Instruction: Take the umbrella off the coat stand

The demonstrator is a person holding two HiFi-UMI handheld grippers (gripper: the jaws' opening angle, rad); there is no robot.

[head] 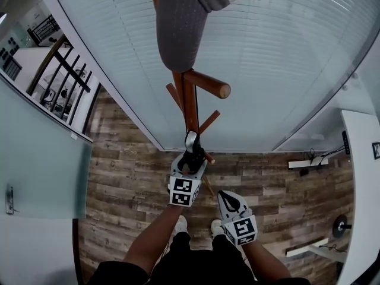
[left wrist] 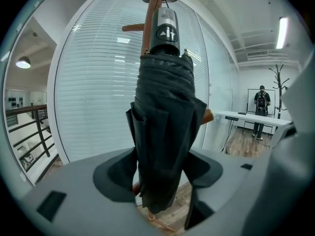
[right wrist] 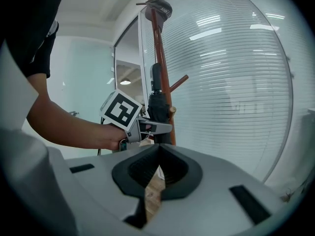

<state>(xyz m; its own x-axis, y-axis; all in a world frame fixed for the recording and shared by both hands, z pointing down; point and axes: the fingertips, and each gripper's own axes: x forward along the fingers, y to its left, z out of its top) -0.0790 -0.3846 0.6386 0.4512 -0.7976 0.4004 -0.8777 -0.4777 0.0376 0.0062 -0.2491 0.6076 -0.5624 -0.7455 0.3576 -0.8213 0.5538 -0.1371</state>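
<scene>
The left gripper [head: 192, 162] is right up at the stand [head: 190, 103], and the umbrella [left wrist: 162, 141] hangs straight down through its jaws. They stand wide, but that's the bulk of the folded fabric. Both pads look pressed into it, so I'd call that a grip. It has the lower, fat part of the bundle. The handle [left wrist: 166, 29] is well above the jaws, up by a peg [left wrist: 134, 27], and whatever loop holds it there I can't make out. Gripping low makes sense to me: the cloth gives, the pads bite, and the top stays free to come off.

The right gripper [head: 227, 199] hangs back, behind and to the right of the left one, well clear of the stand. Its jaws are together with nothing in them, only floor showing through the slit. I'd guess it's kept out of the way.

A hat [head: 181, 22] sits on the top of the stand, above both grippers. The umbrella likely needs lifting up before it swings off, and a jerk might rock the stand.
</scene>
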